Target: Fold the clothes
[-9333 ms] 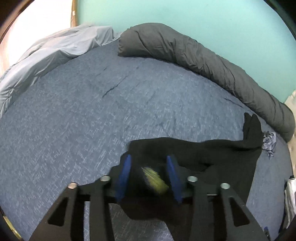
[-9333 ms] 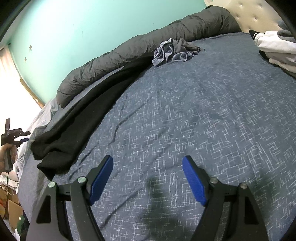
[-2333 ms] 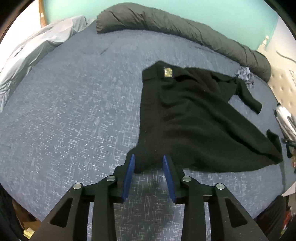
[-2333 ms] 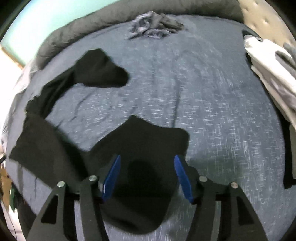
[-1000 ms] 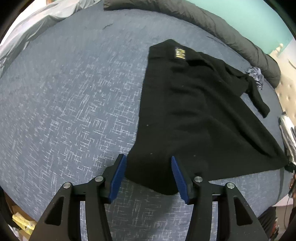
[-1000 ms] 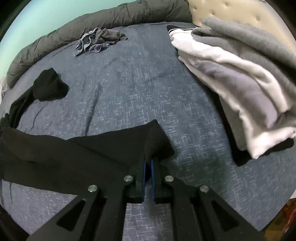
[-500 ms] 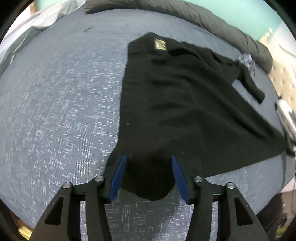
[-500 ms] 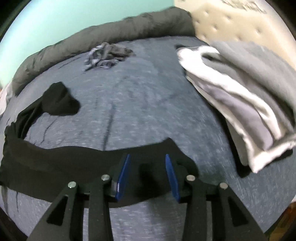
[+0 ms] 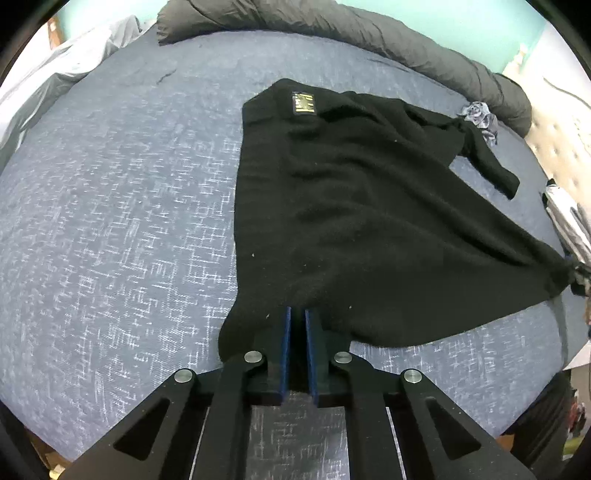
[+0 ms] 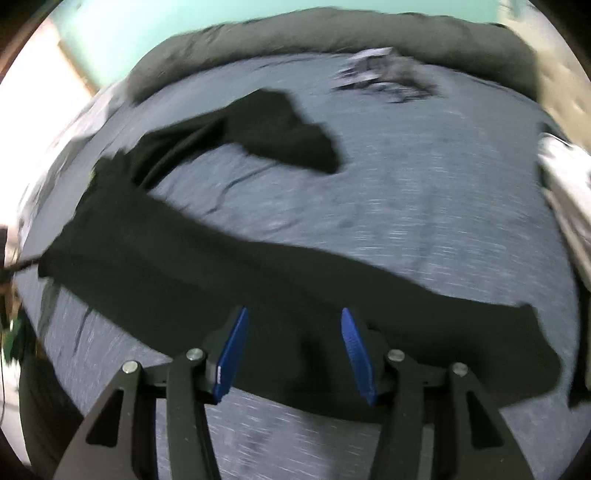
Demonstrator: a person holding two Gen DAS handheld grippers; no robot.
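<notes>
The left tool is clamped narrow on the near hem corner of the black knit sweater, which lies spread ahead of it on the blue speckled bed cover, collar label farthest away. The right tool hovers over the same hem with its blue pads apart and opening, cloth beneath them but not pinched. A rolled grey duvet lies beyond the sweater.
</notes>
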